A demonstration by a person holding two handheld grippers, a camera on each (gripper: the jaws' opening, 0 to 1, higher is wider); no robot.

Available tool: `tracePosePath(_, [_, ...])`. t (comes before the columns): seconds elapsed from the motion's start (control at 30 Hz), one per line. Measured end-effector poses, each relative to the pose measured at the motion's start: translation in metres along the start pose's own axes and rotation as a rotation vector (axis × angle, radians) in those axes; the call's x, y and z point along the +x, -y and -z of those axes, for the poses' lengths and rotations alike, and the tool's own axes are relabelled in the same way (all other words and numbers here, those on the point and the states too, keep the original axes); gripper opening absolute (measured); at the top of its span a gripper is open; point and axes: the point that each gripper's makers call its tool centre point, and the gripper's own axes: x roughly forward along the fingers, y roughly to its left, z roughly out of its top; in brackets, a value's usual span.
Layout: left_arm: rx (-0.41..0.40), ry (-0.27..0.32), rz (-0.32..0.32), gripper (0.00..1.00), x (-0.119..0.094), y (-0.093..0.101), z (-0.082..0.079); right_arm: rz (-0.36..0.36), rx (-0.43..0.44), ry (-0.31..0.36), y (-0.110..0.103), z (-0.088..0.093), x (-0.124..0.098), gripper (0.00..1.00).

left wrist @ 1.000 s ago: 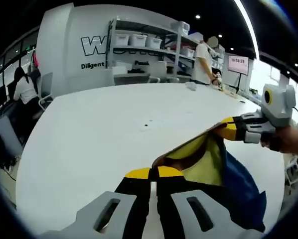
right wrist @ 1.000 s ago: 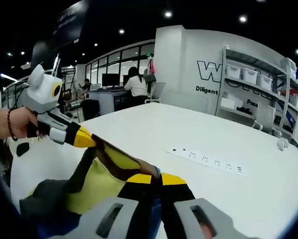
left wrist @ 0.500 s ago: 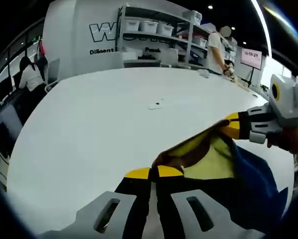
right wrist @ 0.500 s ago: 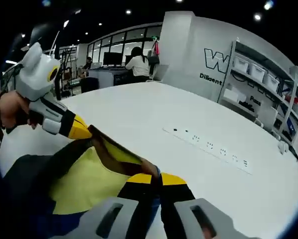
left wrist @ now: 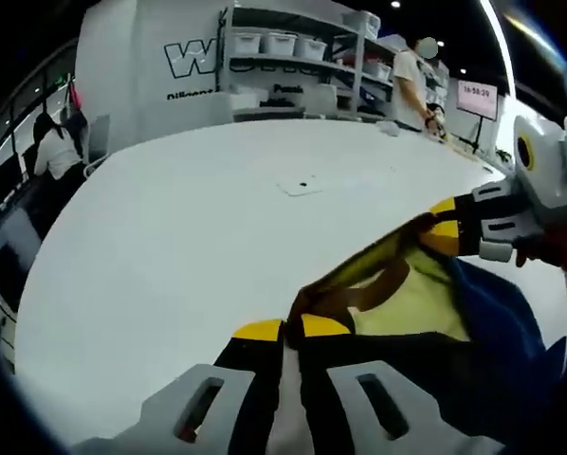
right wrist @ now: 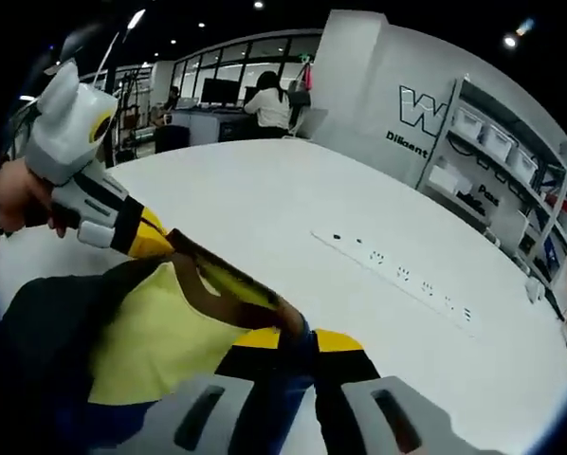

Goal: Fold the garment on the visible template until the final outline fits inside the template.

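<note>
A yellow, brown and blue garment [left wrist: 407, 303] hangs stretched between my two grippers above the white table [left wrist: 189, 246]. In the left gripper view my left gripper [left wrist: 283, 327] is shut on the garment's brown edge, and the right gripper [left wrist: 445, 232] comes in from the right, shut on the other end of that edge. In the right gripper view my right gripper [right wrist: 298, 334] pinches the same garment [right wrist: 160, 332], while the left gripper [right wrist: 151, 242] holds the far end at the left. No template is in sight.
A white power strip [right wrist: 397, 280] lies on the table ahead of the right gripper. Shelving with bins [left wrist: 293, 66] stands beyond the table. People [left wrist: 411, 85] stand near the far end, and one [right wrist: 269, 104] sits at a desk.
Both cameras have tilted further down toward the table, and the garment's edge now hangs lower and closer to the surface. Both grippers keep their hold.
</note>
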Motion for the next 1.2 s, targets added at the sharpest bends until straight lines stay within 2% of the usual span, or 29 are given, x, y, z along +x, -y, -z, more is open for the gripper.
tracePosePath(0.03, [-0.002, 0.006, -0.003, 0.06, -0.003, 0.000, -0.001, 0.024, 0.056, 0.024, 0.003, -0.004, -0.004, 0.25])
tracePosePath(0.07, [-0.002, 0.014, -0.007, 0.09, -0.005, -0.001, -0.003, 0.025, 0.084, 0.042, 0.003, -0.007, -0.007, 0.28])
tracePosePath(0.1, [-0.002, 0.019, -0.010, 0.17, -0.009, -0.002, -0.005, 0.015, 0.097, 0.065, 0.003, -0.012, -0.010, 0.28])
tracePosePath(0.17, [-0.020, 0.029, -0.006, 0.25, -0.017, -0.003, -0.007, 0.009, 0.069, 0.064, 0.002, -0.014, -0.016, 0.28])
tracePosePath(0.27, [-0.013, 0.066, 0.013, 0.24, -0.034, -0.001, -0.014, 0.005, 0.081, 0.101, -0.001, -0.026, -0.027, 0.29])
tracePosePath(0.3, [-0.009, 0.073, 0.016, 0.24, -0.037, 0.000, -0.015, 0.003, 0.081, 0.107, -0.003, -0.030, -0.030, 0.29])
tracePosePath(0.33, [0.002, 0.083, 0.032, 0.24, -0.040, 0.003, -0.024, 0.000, 0.082, 0.108, -0.005, -0.032, -0.033, 0.30])
tracePosePath(0.4, [0.007, 0.091, 0.046, 0.24, -0.046, 0.007, -0.026, -0.004, 0.086, 0.110, -0.009, -0.036, -0.040, 0.31])
tracePosePath(0.47, [0.022, 0.111, 0.071, 0.24, -0.056, 0.014, -0.028, -0.002, 0.076, 0.161, -0.007, -0.047, -0.039, 0.32])
tracePosePath(0.57, [0.032, 0.131, 0.096, 0.24, -0.072, 0.023, -0.030, -0.008, 0.107, 0.174, -0.011, -0.052, -0.049, 0.33])
tracePosePath(0.67, [0.049, 0.157, 0.101, 0.24, -0.084, 0.028, -0.033, 0.037, 0.068, 0.203, -0.005, -0.057, -0.057, 0.36])
tracePosePath(0.7, [0.079, 0.175, 0.113, 0.25, -0.091, 0.032, -0.037, 0.032, 0.086, 0.197, -0.003, -0.055, -0.057, 0.38])
tracePosePath(0.77, [0.089, 0.183, 0.120, 0.28, -0.099, 0.036, -0.038, 0.023, 0.107, 0.190, -0.002, -0.054, -0.060, 0.36])
tracePosePath(0.87, [0.062, 0.222, 0.136, 0.28, -0.114, 0.043, -0.046, 0.032, 0.139, 0.197, 0.001, -0.054, -0.069, 0.36])
tracePosePath(0.93, [0.066, 0.226, 0.144, 0.28, -0.121, 0.047, -0.047, 0.046, 0.148, 0.215, 0.004, -0.057, -0.077, 0.36])
tracePosePath(0.97, [0.072, 0.230, 0.148, 0.28, -0.124, 0.049, -0.046, 0.067, 0.224, 0.259, 0.009, -0.062, -0.081, 0.36])
tracePosePath(1.0, [0.079, 0.234, 0.153, 0.28, -0.126, 0.051, -0.046, 0.078, 0.258, 0.249, 0.013, -0.061, -0.084, 0.38])
tracePosePath(1.07, [0.087, 0.235, 0.163, 0.27, -0.130, 0.054, -0.044, 0.070, 0.178, 0.238, 0.014, -0.064, -0.090, 0.38])
tracePosePath(1.13, [0.086, 0.238, 0.168, 0.27, -0.136, 0.059, -0.039, 0.073, 0.190, 0.250, 0.016, -0.066, -0.096, 0.39])
tracePosePath(1.17, [0.134, 0.237, 0.178, 0.27, -0.139, 0.063, -0.036, 0.070, 0.195, 0.255, 0.016, -0.068, -0.099, 0.39])
tracePosePath(1.2, [0.141, 0.232, 0.182, 0.27, -0.140, 0.064, -0.034, 0.062, 0.192, 0.256, 0.013, -0.068, -0.103, 0.38])
